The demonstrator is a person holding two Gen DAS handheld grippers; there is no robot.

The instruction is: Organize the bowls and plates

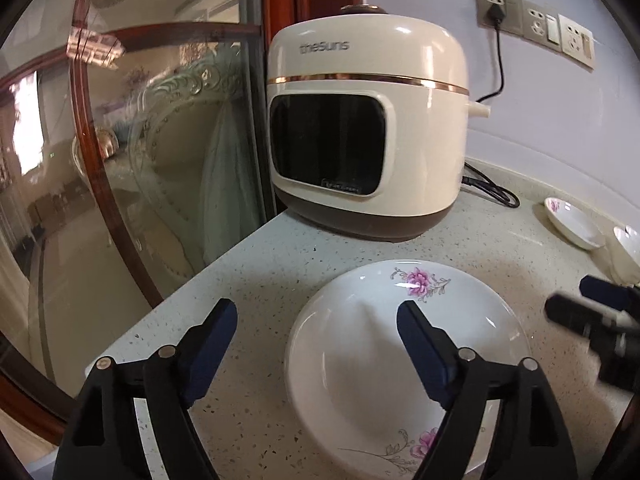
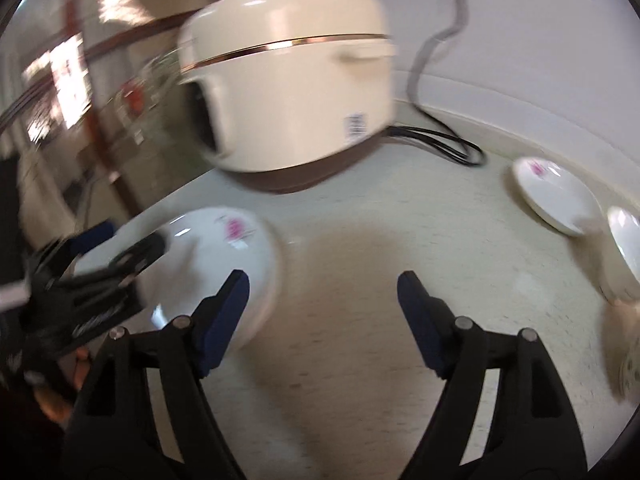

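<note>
A large white plate with pink flowers [image 1: 360,352] lies on the speckled counter [image 1: 256,264]. My left gripper [image 1: 316,316] is open over the plate's left rim, with one finger above the plate and one above the counter. The plate also shows, blurred, in the right wrist view [image 2: 224,248]. My right gripper [image 2: 322,284] is open and empty over the bare counter, to the right of that plate. A smaller white flowered plate [image 1: 574,220] [image 2: 554,196] lies at the far right. A white bowl [image 1: 628,252] [image 2: 626,252] stands beside it.
A cream rice cooker [image 1: 368,132] [image 2: 288,80] stands at the back of the counter, with its black cord [image 1: 492,190] trailing to wall sockets [image 1: 536,20]. A glass partition with a red-brown frame [image 1: 120,140] borders the counter's left edge. The right wrist view is motion-blurred.
</note>
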